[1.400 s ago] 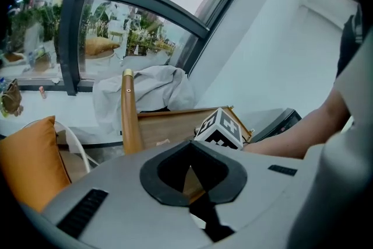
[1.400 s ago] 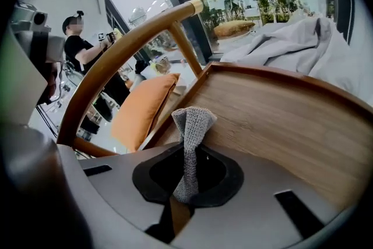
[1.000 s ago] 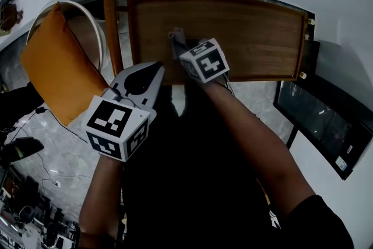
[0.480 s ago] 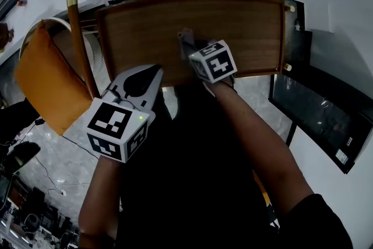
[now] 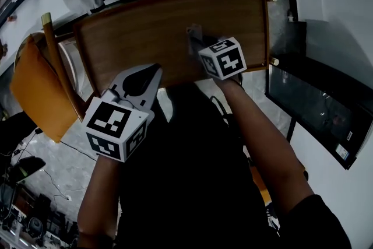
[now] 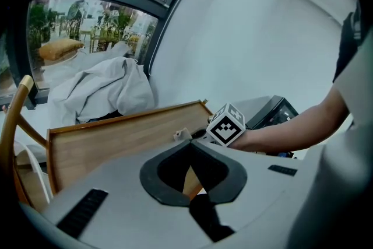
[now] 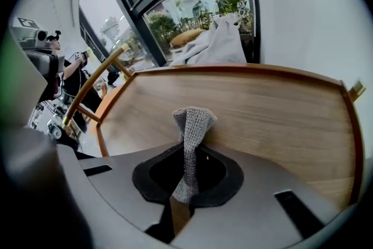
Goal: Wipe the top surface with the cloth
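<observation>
At the counter (image 5: 140,26), the right gripper (image 5: 197,48) clamped the cloth (image 7: 191,125).
Its long axis ran forward from the jaws; the left gripper (image 6: 190,151) was closed, empty.

Head view steeply down from above; both gripper views low, near; wooden top (image 5: 140,26) shared

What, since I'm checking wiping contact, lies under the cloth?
Wooden tabletop lies under the cloth, which the right gripper pinches. Around it the wood looks bare. The patch directly beneath its end is covered, so contact there can't be confirmed.
</observation>
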{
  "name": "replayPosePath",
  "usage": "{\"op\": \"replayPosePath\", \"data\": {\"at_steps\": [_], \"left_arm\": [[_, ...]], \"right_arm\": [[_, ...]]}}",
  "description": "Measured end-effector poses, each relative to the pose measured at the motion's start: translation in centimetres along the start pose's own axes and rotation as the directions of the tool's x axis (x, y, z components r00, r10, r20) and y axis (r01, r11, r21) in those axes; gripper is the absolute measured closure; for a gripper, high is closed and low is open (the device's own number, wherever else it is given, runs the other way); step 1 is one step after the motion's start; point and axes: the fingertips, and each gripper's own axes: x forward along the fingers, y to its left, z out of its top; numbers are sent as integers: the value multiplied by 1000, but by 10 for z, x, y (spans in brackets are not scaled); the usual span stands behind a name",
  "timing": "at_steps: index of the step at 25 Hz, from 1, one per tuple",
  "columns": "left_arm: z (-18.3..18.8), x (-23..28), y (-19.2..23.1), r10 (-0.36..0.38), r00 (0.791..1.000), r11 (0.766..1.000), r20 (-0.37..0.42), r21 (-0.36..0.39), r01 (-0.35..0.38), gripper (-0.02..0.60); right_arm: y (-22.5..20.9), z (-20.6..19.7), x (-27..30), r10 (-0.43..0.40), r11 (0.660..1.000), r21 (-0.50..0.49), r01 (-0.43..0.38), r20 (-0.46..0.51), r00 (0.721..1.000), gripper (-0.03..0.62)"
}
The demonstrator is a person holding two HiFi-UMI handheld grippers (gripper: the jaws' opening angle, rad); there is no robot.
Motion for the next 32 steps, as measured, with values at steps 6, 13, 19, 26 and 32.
{"op": "replayPosePath", "data": {"at_steps": [6, 13, 19, 26, 32], "left_arm": [[3, 22, -19, -20, 1000, 1000, -18, 20, 20, 571], [7, 40, -38, -43, 999, 998, -32, 41, 44, 571], [6, 47, -44, -55, 997, 997, -46, 52, 57, 571], [6, 41, -43, -46, 998, 997, -43, 58, 48, 571], [9, 30, -35, -21, 999, 999, -25, 45, 22, 571]], "right_arm": [[-54, -15, -29, -70, 997, 32, 69, 14, 997, 556], [-106, -29, -59, -143, 987, 75, 141, 17, 990, 556], [-136, -39, -74, -205, 974, 96, 203, 9, 979, 556], [-167, -48, -93, -290, 953, 75, 293, -57, 955, 554], [-189, -51, -107, -398, 915, 10, 403, -139, 907, 554]]}}
